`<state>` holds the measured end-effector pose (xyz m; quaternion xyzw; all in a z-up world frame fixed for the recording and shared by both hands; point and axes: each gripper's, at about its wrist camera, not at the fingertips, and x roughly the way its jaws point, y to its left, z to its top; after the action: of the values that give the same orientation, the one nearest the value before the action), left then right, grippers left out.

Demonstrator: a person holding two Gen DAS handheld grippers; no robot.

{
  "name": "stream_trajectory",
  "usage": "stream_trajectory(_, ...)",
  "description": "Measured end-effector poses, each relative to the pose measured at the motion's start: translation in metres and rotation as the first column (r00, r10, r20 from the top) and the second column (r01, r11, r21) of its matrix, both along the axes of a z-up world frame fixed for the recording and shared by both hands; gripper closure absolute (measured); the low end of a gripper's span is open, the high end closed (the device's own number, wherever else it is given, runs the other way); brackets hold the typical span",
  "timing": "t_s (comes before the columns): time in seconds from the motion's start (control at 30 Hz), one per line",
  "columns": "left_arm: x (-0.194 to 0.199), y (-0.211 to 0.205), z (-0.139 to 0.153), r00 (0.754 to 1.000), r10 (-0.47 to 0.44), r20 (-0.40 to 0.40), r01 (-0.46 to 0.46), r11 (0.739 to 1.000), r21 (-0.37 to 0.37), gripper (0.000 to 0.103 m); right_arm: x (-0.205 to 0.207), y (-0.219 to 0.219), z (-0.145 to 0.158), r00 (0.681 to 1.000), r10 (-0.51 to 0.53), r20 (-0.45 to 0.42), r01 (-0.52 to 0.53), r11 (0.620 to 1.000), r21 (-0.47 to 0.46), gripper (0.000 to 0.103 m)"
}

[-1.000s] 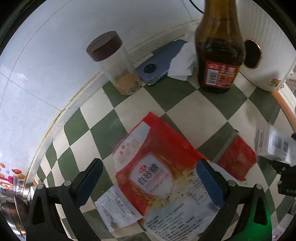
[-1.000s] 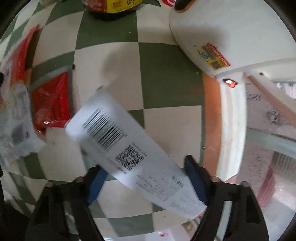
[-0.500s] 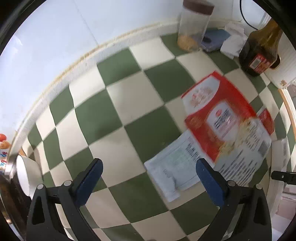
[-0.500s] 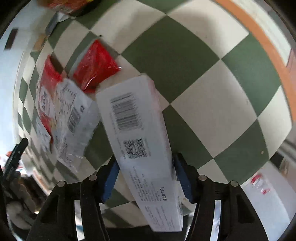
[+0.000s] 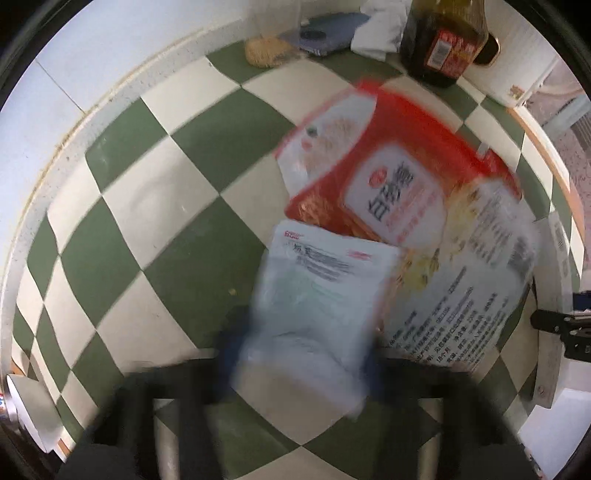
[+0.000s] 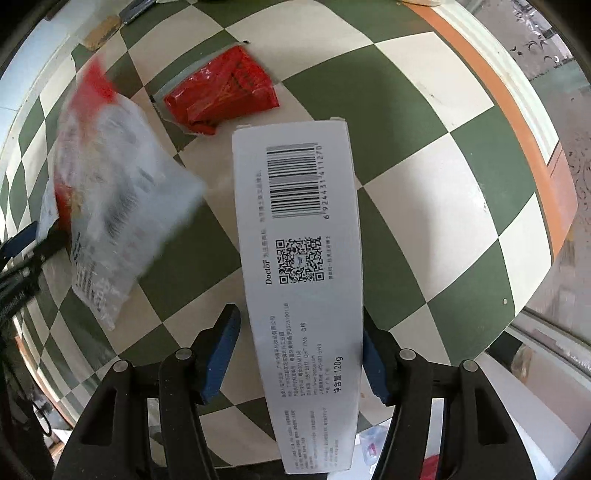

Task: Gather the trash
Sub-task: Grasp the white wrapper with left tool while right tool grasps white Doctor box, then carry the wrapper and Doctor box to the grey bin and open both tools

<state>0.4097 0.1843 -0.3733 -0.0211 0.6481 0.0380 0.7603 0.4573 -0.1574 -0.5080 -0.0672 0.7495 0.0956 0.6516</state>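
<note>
My right gripper is shut on a long white carton with a barcode, held above the chequered green and cream counter. A small red wrapper lies beyond it. My left gripper is blurred; its blue pads close on a pale white packet, with a large red and clear food bag against it. The bag also shows at the left of the right wrist view, with the left gripper at its edge.
At the back of the counter stand a dark sauce bottle, a clear jar with brown powder, a blue phone and crumpled tissue. A white wall borders the left. An orange counter edge runs at right.
My left gripper has closed on the pale packet, and the packet and red bag are lifted and moving. My right gripper has turned so the carton points straight ahead.
</note>
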Motion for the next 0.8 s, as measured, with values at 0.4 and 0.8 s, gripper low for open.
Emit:
stream_trajectory(0.4,-0.032,-0.012,0.065,0.991,0.049,0.123,-0.055,0.998,0.04,0.097,-0.025,-0.097,0.058,0.969,-0.223,0.107,0.197,0.957,0.212,0.054)
stream_trajectory(0.8,-0.051,-0.168,0.136,0.957,-0.179,0.229,0.192,0.981,-0.032,0.097,-0.085,-0.226,0.087,0.831,-0.512,0.217,0.431,0.84,0.33,0.054)
